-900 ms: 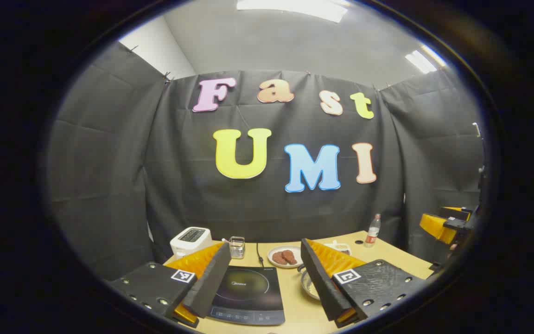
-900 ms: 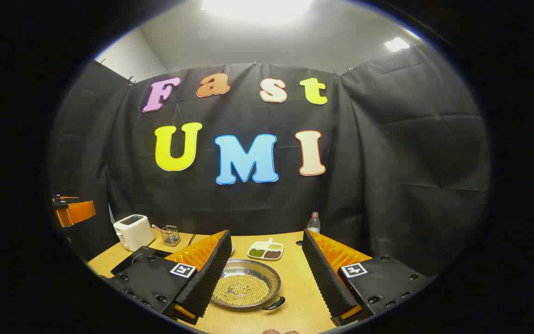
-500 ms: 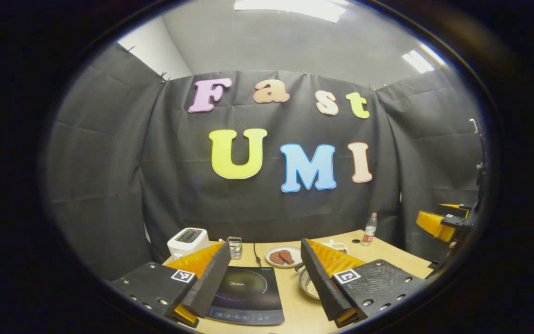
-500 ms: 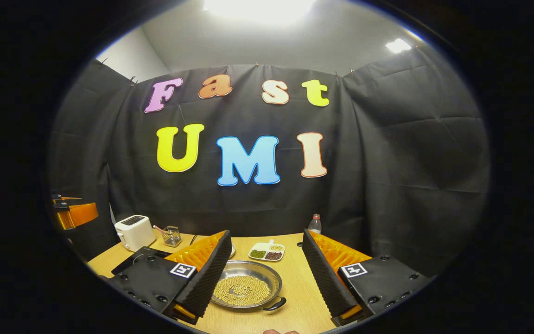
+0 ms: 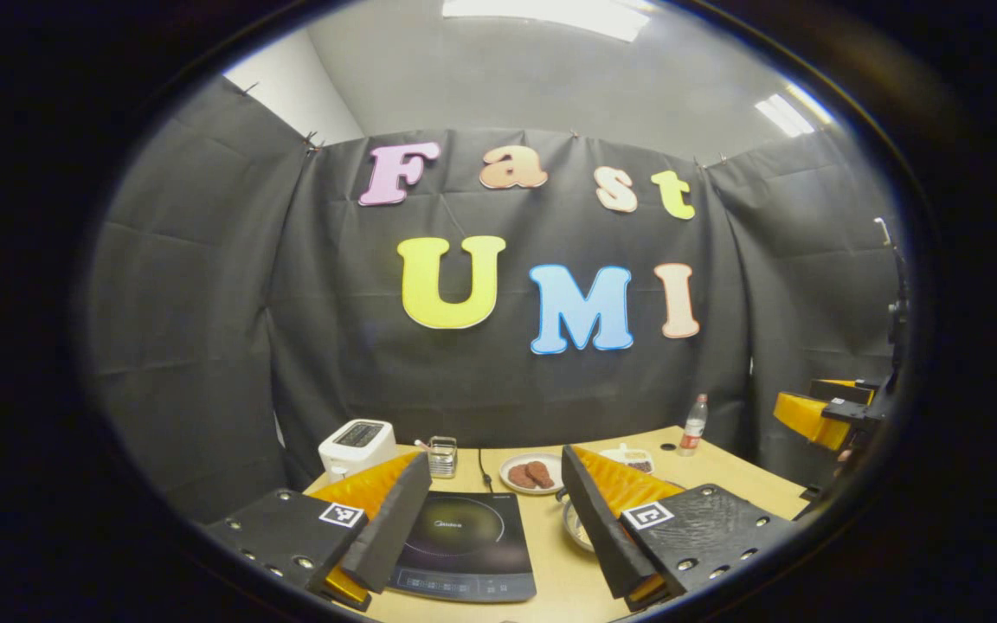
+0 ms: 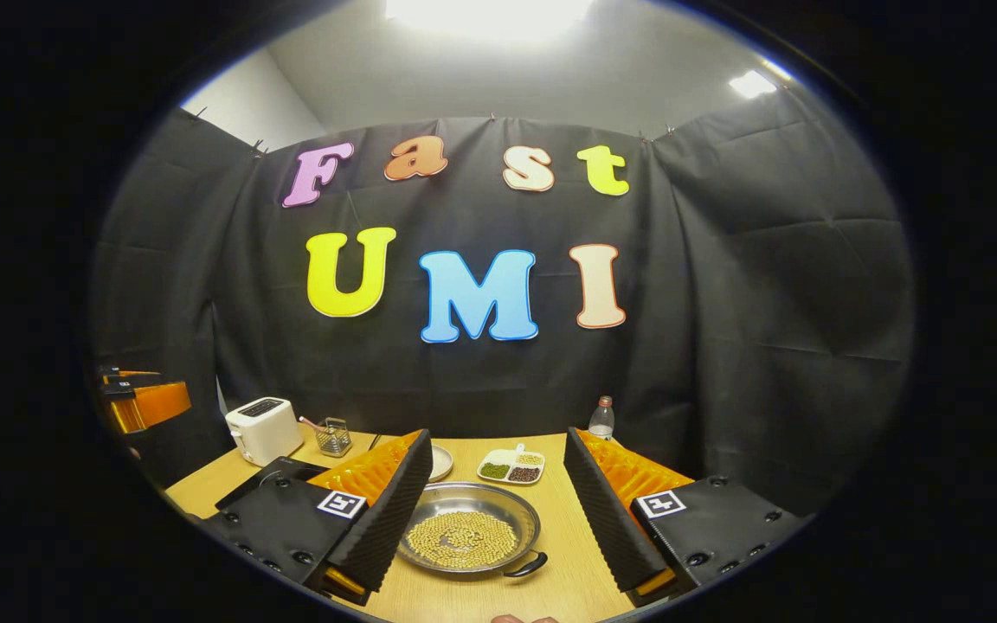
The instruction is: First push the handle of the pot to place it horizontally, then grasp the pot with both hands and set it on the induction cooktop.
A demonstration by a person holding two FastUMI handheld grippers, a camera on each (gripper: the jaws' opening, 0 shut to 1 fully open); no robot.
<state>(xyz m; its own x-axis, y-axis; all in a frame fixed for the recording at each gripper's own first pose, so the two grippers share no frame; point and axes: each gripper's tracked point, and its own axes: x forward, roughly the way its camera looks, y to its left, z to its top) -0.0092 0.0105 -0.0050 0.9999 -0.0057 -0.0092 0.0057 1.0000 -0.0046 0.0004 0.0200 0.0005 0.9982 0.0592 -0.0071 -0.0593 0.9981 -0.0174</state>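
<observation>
Pot (image 6: 472, 536): shallow steel pan of loose beans, on desk (image 6: 568, 484), not yet touched.

Left gripper view: left tool (image 5: 490, 519) spread wide, empty, held above induction cooktop (image 5: 464, 541); pot rim glimpsed just right of it; toaster (image 5: 356, 446) and meat plate (image 5: 531, 473) behind; right tool far right. Right gripper view: right tool (image 6: 494, 510) wide, empty, framing pot; black handle (image 6: 526, 567) at near right rim, off horizontal. Likely rigid, fairly weighty, slick metal, contents apt to spill; best taken at opposite handles and kept level.
</observation>
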